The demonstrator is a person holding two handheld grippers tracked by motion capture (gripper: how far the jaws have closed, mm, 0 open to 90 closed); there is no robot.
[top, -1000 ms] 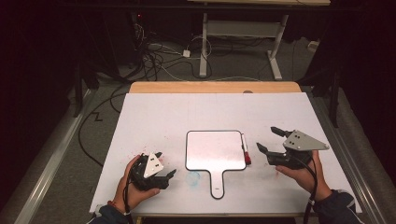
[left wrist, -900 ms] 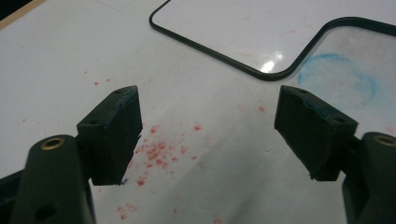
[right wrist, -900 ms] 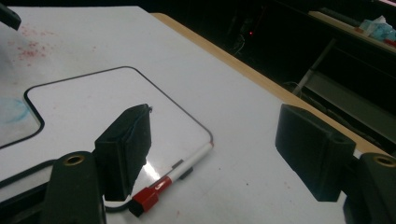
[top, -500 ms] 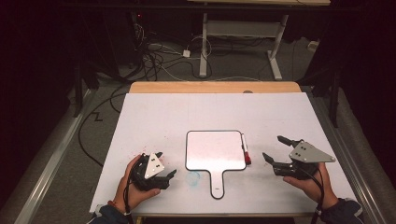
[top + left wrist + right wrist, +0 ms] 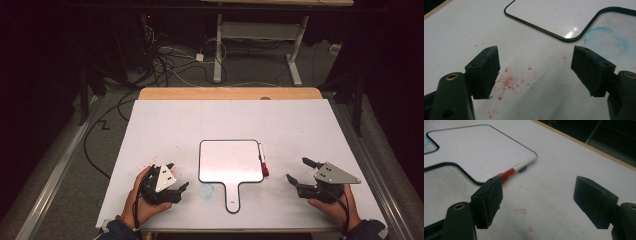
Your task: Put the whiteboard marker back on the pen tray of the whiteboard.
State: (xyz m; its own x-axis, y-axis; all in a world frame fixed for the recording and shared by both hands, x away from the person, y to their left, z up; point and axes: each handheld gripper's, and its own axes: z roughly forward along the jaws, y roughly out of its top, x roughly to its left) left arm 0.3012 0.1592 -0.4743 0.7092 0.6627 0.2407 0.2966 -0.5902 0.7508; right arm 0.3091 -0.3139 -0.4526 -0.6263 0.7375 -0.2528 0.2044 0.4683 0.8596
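Overhead, two close views share whiteboard [image 5: 231, 161]

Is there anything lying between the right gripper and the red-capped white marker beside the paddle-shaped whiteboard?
Nothing visible. The right gripper, jaws open and empty, faces the red-capped white marker across bare white table surface. The marker lies along the paddle-shaped whiteboard's right edge.
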